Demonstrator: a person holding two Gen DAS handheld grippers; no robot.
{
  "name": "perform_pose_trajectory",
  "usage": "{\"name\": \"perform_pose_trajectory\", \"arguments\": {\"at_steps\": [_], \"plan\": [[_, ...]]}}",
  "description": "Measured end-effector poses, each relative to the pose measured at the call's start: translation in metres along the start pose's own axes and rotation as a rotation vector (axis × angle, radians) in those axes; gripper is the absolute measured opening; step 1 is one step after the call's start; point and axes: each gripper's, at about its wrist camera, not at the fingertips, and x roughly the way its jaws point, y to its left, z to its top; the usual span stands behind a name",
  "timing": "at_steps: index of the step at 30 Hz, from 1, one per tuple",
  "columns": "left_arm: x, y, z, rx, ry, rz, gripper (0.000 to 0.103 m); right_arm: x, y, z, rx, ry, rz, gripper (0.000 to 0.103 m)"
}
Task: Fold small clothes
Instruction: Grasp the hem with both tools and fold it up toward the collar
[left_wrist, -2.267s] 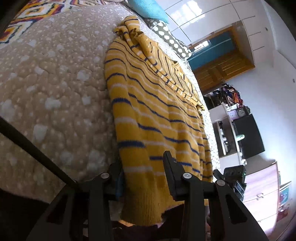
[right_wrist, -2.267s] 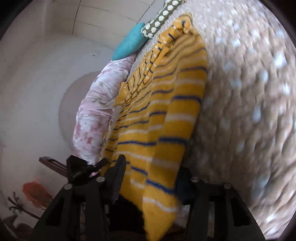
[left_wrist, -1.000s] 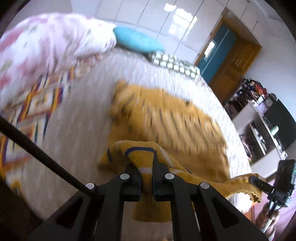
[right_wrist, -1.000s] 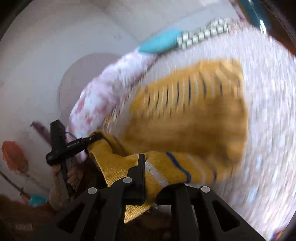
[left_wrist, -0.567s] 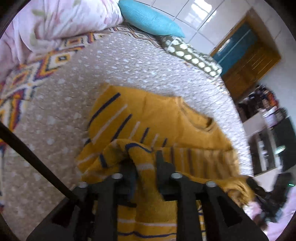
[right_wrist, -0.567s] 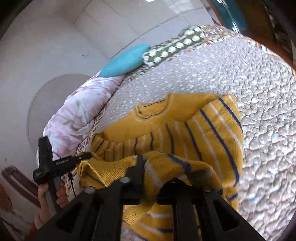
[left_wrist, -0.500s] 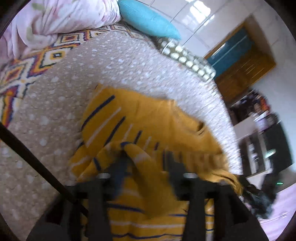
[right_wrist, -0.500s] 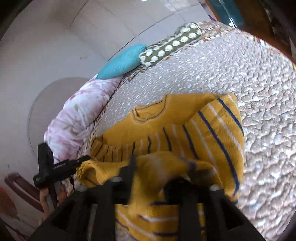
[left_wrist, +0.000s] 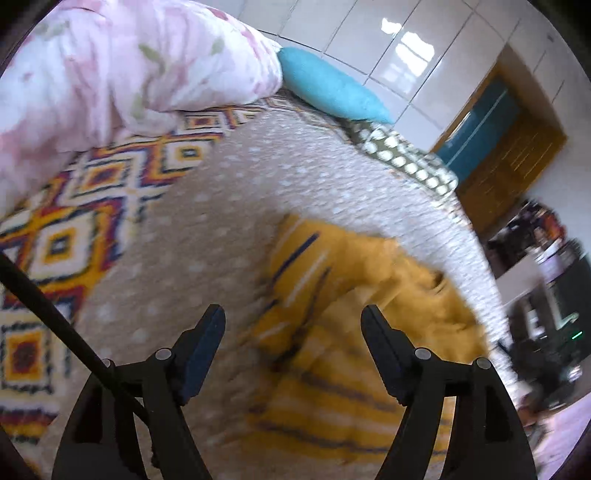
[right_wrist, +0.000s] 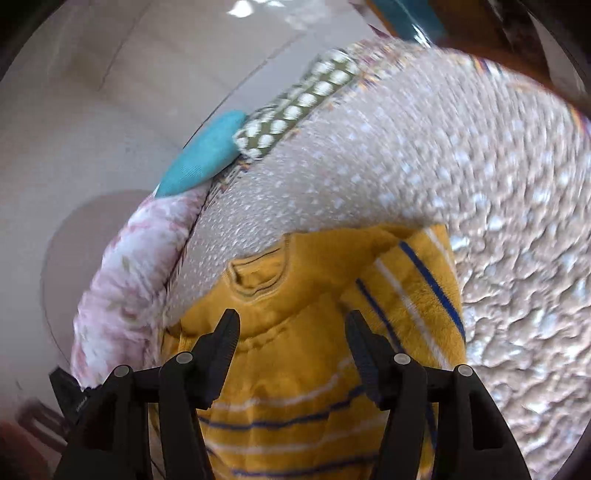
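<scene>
- The yellow striped sweater (right_wrist: 295, 369) lies on the bed (right_wrist: 424, 166), folded over on itself, its neckline (right_wrist: 258, 277) turned toward the pillow end and its lower, striped part toward the near edge of the bed.
- In the left wrist view the same sweater (left_wrist: 351, 332) sits toward the right side of the speckled bedspread (left_wrist: 221, 221), well apart from the pink floral quilt (left_wrist: 110, 66) and the teal pillow (left_wrist: 332, 92); the picture is blurred, so fine folds cannot be read there.
- The left gripper (left_wrist: 293, 321) hangs over the sweater's left edge with its jaws spread wide and nothing between them.
- The right gripper (right_wrist: 291, 325) hovers just below the neckline, jaws likewise parted and empty.
- The sweater looks like a thick, soft knit: light, limp, not fragile, and likely to sag and stretch where it is pinched.
- The knit probably grips well rather than slipping, but a doubled layer is bulky, so the jaws need to open wide.
- The best hold is likely at the outer corners of the folded edge, one claw per side, taking all layers together so the fold does not slide apart.
</scene>
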Motion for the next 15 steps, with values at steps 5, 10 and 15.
{"name": "perform_pose_trajectory", "arguments": {"at_steps": [5, 10, 15], "plan": [[0.002, 0.009, -0.040, 0.053, 0.021, 0.086, 0.075, 0.008, 0.060, -0.022, -0.150, 0.088, 0.020, 0.064], [0.011, 0.014, -0.072, 0.116, 0.029, 0.135, 0.066, 0.056, 0.131, -0.053, -0.344, 0.201, 0.000, 0.048], [0.007, 0.036, -0.095, 0.087, -0.083, 0.058, 0.066, 0.141, 0.188, -0.080, -0.540, 0.290, -0.107, 0.041]]}}
